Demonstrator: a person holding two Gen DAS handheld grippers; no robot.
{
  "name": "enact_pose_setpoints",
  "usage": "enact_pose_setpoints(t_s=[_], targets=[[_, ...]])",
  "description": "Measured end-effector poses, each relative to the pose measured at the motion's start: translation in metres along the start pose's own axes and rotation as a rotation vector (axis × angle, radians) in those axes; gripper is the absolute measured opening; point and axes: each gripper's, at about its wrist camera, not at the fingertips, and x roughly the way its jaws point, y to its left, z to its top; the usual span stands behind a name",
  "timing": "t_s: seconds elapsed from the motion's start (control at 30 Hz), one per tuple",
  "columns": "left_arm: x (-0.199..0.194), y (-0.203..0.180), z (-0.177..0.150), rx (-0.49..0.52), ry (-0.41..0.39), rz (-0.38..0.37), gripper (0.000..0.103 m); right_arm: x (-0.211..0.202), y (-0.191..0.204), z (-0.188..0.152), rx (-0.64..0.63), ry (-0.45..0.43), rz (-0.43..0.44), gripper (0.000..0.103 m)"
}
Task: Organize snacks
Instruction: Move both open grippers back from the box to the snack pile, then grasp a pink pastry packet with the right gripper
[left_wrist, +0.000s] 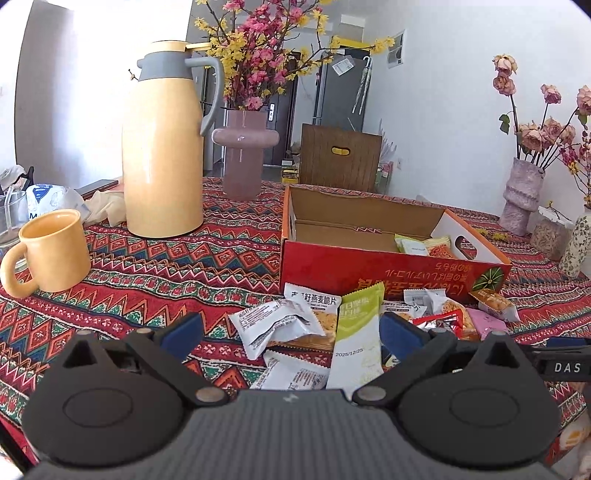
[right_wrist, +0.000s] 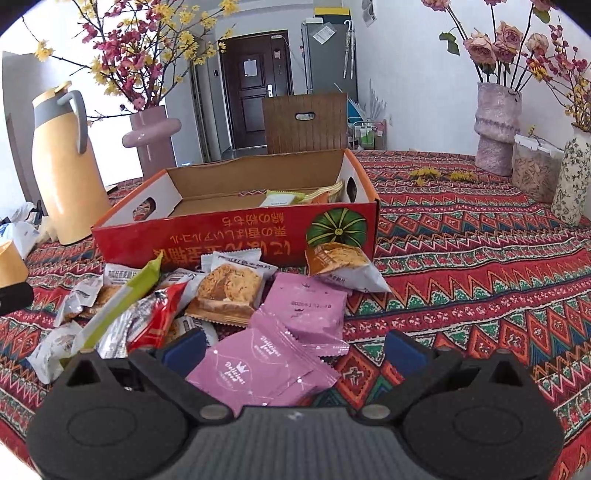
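A red cardboard box stands open on the patterned tablecloth, with a few snack packets in its right end. A pile of snack packets lies in front of it. My left gripper is open above the pile, with a white packet and a green bar packet between its fingers. My right gripper is open over two pink packets, close to them. A cookie packet and a red wrapper lie to their left.
A yellow thermos jug and yellow mug stand at the left. A pink vase stands behind the box, more vases and a container at the far right. A wooden chair is behind the table.
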Motion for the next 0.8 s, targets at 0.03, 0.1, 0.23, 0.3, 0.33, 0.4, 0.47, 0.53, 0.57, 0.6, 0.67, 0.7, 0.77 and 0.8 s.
enact_pose_setpoints(t_s=[0.03, 0.1, 0.23, 0.3, 0.33, 0.4, 0.47, 0.53, 0.57, 0.6, 0.67, 0.7, 0.77, 0.8], targets=[[0.000, 0.000, 0.000, -0.005, 0.002, -0.005, 0.103, 0.002, 0.001, 0.001, 0.013, 0.010, 0.001, 0.103], [0.000, 0.002, -0.001, -0.013, 0.007, -0.012, 0.103, 0.006, 0.003, 0.002, 0.020, 0.019, -0.011, 0.103], [0.001, 0.004, -0.003, -0.021, 0.016, -0.016, 0.103, 0.014, 0.013, 0.001, 0.008, 0.039, -0.026, 0.103], [0.002, 0.006, -0.004, -0.025, 0.021, -0.017, 0.103, 0.019, 0.016, -0.002, -0.004, 0.050, -0.032, 0.103], [0.002, 0.007, -0.005, -0.027, 0.023, -0.017, 0.103, 0.020, 0.016, -0.003, -0.007, 0.055, -0.038, 0.103], [0.001, 0.009, -0.006, -0.032, 0.027, -0.015, 0.103, 0.023, 0.016, -0.007, -0.011, 0.066, -0.050, 0.103], [0.001, 0.010, -0.007, -0.038, 0.030, -0.013, 0.103, 0.022, 0.015, -0.010, -0.020, 0.068, -0.060, 0.103], [0.001, 0.011, -0.008, -0.043, 0.033, -0.013, 0.103, 0.021, 0.014, -0.012, -0.033, 0.069, -0.068, 0.103], [0.001, 0.011, -0.008, -0.044, 0.034, -0.013, 0.103, 0.019, 0.014, -0.014, -0.042, 0.068, -0.070, 0.103], [0.001, 0.011, -0.008, -0.044, 0.035, -0.014, 0.103, 0.018, 0.015, -0.015, -0.050, 0.067, -0.070, 0.103], [0.001, 0.010, -0.009, -0.042, 0.036, -0.017, 0.103, 0.015, 0.016, -0.018, -0.073, 0.065, -0.073, 0.103], [0.001, 0.010, -0.009, -0.042, 0.037, -0.018, 0.103, 0.013, 0.016, -0.019, -0.082, 0.063, -0.074, 0.103], [0.001, 0.009, -0.009, -0.041, 0.037, -0.020, 0.103, 0.010, 0.017, -0.022, -0.103, 0.061, -0.075, 0.103], [0.001, 0.009, -0.009, -0.041, 0.038, -0.020, 0.103, 0.009, 0.018, -0.023, -0.112, 0.062, -0.075, 0.103]])
